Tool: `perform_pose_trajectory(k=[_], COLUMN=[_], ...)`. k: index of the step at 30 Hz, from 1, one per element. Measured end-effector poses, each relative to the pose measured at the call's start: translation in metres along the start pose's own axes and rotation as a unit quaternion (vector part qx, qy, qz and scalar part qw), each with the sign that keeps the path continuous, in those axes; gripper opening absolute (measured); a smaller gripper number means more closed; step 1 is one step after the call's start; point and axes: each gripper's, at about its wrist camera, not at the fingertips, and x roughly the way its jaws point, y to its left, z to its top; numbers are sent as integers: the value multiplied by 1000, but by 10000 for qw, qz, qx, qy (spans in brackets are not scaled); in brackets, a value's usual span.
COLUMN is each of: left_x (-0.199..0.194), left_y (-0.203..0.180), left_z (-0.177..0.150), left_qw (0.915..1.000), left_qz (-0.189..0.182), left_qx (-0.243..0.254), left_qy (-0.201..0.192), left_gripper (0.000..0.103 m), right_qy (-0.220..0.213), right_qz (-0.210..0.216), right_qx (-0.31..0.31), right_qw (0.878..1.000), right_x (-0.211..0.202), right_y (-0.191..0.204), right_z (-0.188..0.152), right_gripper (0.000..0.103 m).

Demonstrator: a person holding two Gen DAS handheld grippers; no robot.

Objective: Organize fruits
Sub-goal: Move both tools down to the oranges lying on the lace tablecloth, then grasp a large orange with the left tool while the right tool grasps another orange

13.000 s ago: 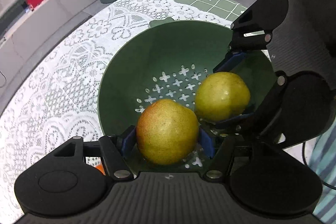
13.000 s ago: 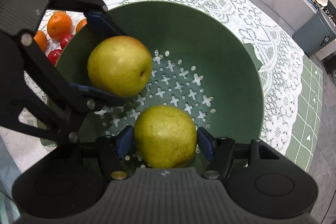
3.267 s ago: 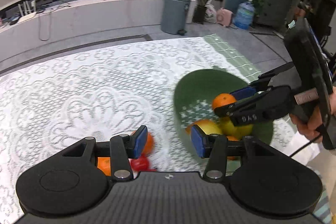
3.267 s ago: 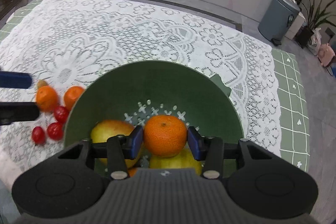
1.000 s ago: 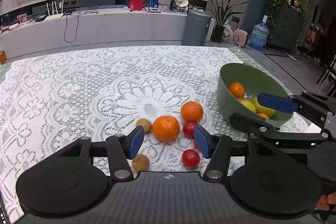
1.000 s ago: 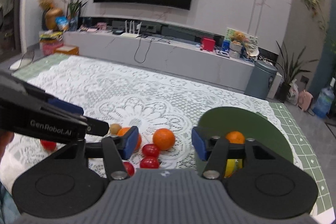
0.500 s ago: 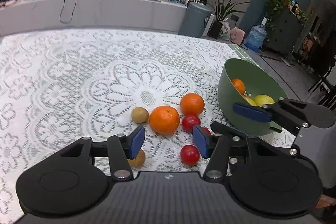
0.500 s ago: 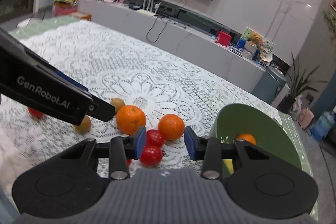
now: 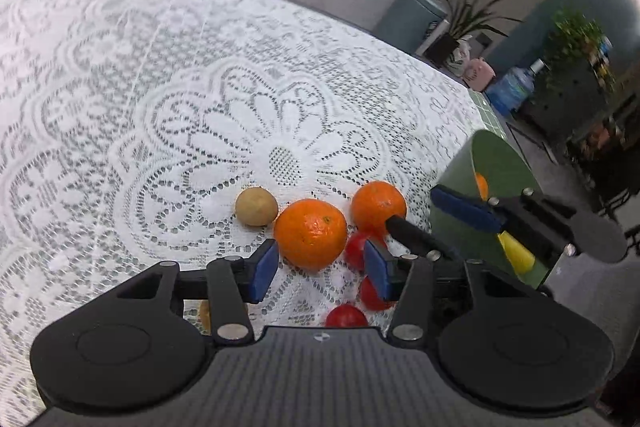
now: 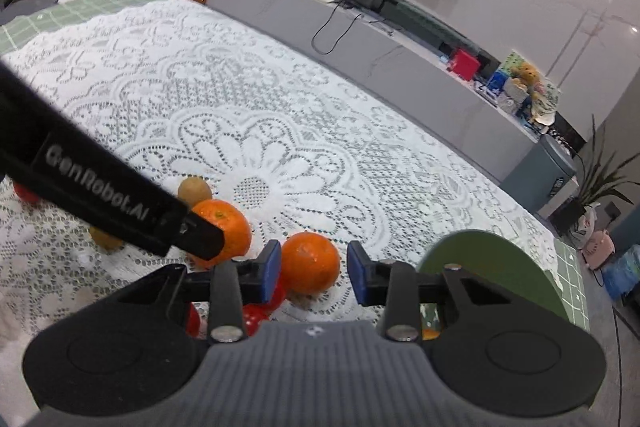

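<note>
Two oranges lie on the lace tablecloth beside several red tomatoes (image 9: 358,247) and a brown kiwi (image 9: 256,206). My left gripper (image 9: 321,270) is open and its jaws are closing; the bigger orange (image 9: 310,233) sits just ahead of its blue pads, untouched. My right gripper (image 10: 314,271) is open with a narrow gap, and the second orange (image 10: 310,263) lies just past its tips. In the left wrist view the right gripper (image 9: 412,207) reaches in beside that orange (image 9: 378,205). A left finger (image 10: 120,195) crosses over the bigger orange (image 10: 228,227).
The green bowl (image 9: 460,183) stands at the right with an orange and yellow fruit inside. A second kiwi (image 10: 104,239) and a lone tomato (image 10: 26,193) lie at the left. The white lace cloth (image 9: 160,87) stretches back to a grey counter.
Both grippers have sunk and come nearer the loose fruit, rolling as they went. The right jaws narrowed a lot, the left jaws a little. The oranges have not moved.
</note>
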Motion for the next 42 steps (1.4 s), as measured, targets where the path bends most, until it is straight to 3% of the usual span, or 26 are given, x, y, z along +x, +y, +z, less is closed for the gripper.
perform_pose_trajectory(k=[8,26,33,42], left_x=[16,33,33,18], left_y=[7,5,3,2], left_z=[10,19,18,14], left_qw=[9982,9958,9965,9974], left_qz=[9,291,302,276], left_qx=[-565,-719,-655,-615], left_qy=[215,489,418,240], left_gripper=[58,57,52,50], right_qy=[210,311,199,237], right_qz=[63,174,65,30], right_qx=[70,25,20,-190], right_qw=[9997,9994,9998,9995], right_x=[17,32,27,29], right_y=[-4,-1,-2,-1], right_z=[3,8,8,10], right_gripper=[33,40,25,24])
